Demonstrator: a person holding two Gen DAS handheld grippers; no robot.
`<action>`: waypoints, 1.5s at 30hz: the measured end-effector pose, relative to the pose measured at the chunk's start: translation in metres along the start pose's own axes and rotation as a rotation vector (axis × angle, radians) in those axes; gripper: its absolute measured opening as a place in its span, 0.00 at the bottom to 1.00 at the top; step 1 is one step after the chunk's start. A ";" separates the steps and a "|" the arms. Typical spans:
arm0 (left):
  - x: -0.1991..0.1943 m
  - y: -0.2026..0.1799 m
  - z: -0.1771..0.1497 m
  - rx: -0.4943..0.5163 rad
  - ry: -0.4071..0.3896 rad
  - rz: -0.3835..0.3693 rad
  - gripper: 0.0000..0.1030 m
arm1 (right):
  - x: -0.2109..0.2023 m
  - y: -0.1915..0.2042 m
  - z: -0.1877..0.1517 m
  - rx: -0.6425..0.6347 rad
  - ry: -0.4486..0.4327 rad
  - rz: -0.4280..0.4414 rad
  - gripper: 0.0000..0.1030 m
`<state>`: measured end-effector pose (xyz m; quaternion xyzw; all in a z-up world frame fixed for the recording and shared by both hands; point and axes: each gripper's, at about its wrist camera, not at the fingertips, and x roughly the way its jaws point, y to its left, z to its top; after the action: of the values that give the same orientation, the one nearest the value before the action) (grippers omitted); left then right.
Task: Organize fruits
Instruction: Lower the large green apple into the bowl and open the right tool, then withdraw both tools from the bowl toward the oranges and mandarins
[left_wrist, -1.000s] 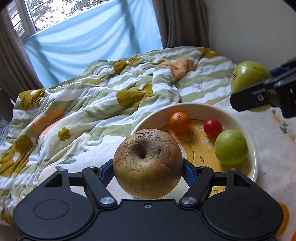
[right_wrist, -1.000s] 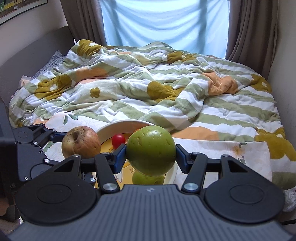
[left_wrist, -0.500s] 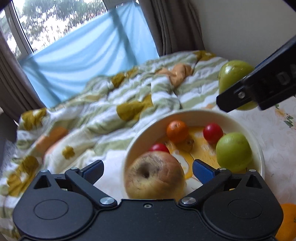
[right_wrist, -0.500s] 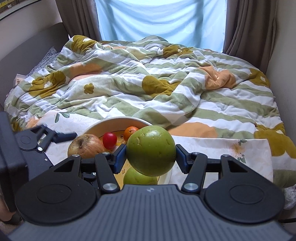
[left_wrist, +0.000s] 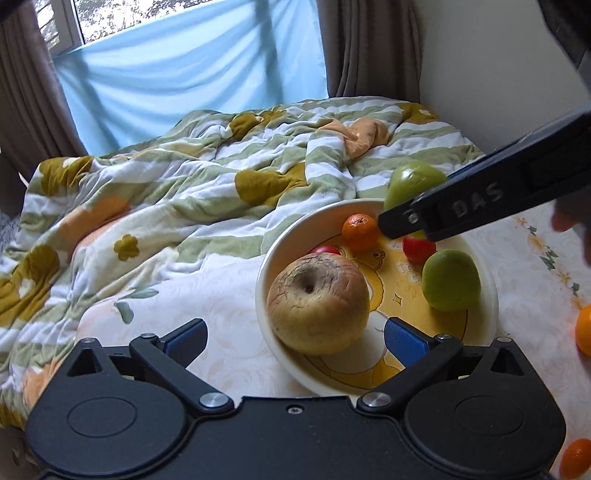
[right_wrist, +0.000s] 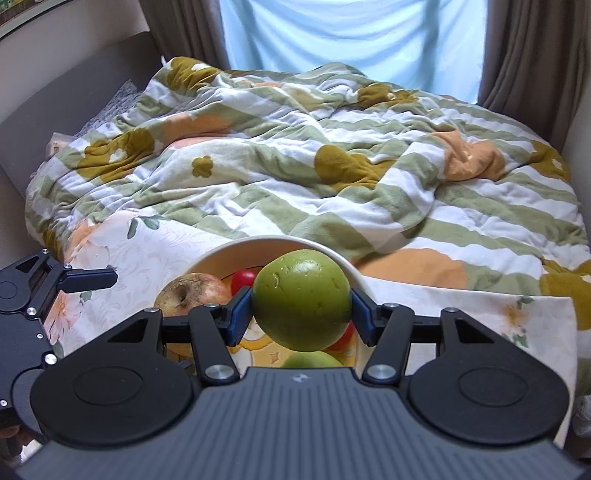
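A cream bowl (left_wrist: 266, 269) with a yellow bear print sits on the flowered sheet. In it lie a wrinkled brown apple (left_wrist: 318, 303), a green apple (left_wrist: 450, 279), a small orange (left_wrist: 360, 232) and two red fruits (left_wrist: 418, 248). My left gripper (left_wrist: 295, 334) stands open just behind the brown apple, its blue pads clear of it. My right gripper (right_wrist: 301, 309) is shut on a second green apple (right_wrist: 302, 299), held above the bowl's (right_wrist: 221, 254) far side; in the left wrist view it shows as a black finger (left_wrist: 480, 199) across that apple (left_wrist: 413, 181).
A rumpled striped quilt (right_wrist: 295, 166) covers the bed beyond the bowl. Two oranges (left_wrist: 583, 328) lie on the sheet at the right edge. A wall rises close on the right, curtains and a window behind. A person's fingers (left_wrist: 569, 221) show by the right gripper.
My left gripper opened and let go of the brown apple, which now rests in the bowl. My right gripper carried the green apple lower, over the bowl.
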<state>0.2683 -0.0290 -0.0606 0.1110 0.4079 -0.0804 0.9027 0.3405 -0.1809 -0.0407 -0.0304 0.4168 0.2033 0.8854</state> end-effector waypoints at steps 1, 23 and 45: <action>-0.004 0.002 -0.001 -0.008 -0.007 0.002 1.00 | 0.004 0.002 0.000 -0.006 0.006 0.013 0.69; -0.031 0.013 -0.012 -0.065 -0.059 0.025 1.00 | 0.019 0.002 -0.014 -0.022 -0.066 0.048 1.00; -0.127 -0.008 -0.025 -0.126 -0.151 0.036 1.00 | -0.109 0.016 -0.044 -0.006 -0.147 -0.118 1.00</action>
<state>0.1654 -0.0236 0.0180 0.0552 0.3411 -0.0463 0.9373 0.2399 -0.2125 0.0141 -0.0423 0.3476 0.1539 0.9240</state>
